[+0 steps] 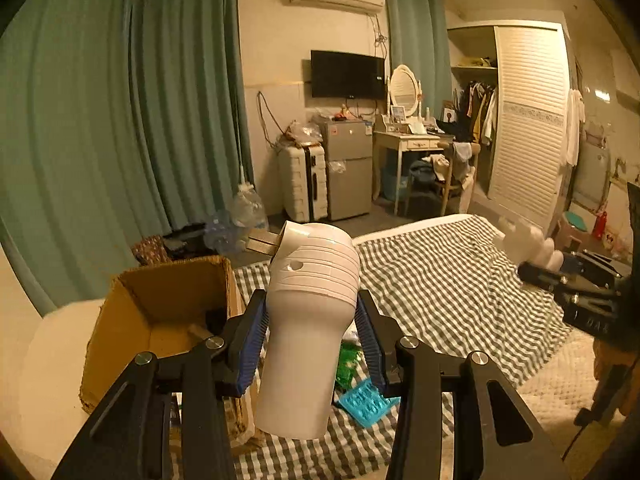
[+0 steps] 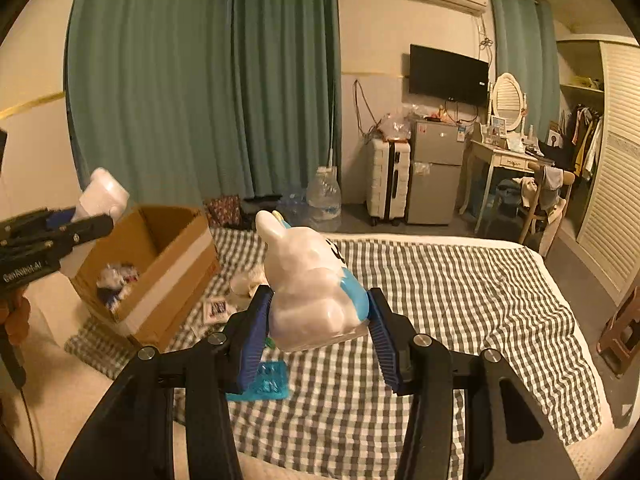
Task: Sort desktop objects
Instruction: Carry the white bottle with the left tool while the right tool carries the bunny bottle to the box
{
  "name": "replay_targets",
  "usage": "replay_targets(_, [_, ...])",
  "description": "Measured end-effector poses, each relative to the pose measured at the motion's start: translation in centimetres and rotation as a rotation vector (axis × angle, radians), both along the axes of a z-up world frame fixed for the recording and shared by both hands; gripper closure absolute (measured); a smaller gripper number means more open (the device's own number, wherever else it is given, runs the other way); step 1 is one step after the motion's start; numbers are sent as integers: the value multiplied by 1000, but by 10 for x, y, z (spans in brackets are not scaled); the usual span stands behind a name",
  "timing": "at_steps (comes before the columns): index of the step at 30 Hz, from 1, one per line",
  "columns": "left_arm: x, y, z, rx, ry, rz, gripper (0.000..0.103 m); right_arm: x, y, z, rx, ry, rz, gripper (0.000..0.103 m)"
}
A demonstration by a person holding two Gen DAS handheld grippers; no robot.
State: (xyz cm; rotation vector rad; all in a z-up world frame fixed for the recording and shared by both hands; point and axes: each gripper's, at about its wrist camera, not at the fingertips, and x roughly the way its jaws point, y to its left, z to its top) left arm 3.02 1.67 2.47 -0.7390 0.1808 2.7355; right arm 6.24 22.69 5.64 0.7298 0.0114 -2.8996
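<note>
Over on the left, the open brown cardboard box (image 1: 168, 320) sits just below-left of the left gripper (image 1: 310, 334), whose fingers clamp a white plastic bottle-shaped thing (image 1: 308, 320) upright. Right gripper (image 2: 318, 330) pinches a white-and-blue ceramic bunny (image 2: 310, 284) above the checked bed cover (image 2: 460, 300), farther from the box.

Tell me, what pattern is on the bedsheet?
Dark-and-white check on the bedsheet, clearest in the right wrist view.

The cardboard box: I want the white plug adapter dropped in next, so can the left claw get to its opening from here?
Probably yes. The left claw, shut on the plug adapter, is held up just beside the cardboard box, whose top is open, with nothing seen between them.
</note>
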Motion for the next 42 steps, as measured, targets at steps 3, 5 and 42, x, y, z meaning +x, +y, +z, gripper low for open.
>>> replay_targets(3, [2,-16,8,32,8,7,59,3,2,14,-30,26,-29,56])
replay_targets(5, [2,-26,13,42,20,19,59,7,1,23,-51,48,-39,56])
replay_targets(42, [-114,-202,-8,52,-149,218,59,-100,-244,19,-88,21,282,56])
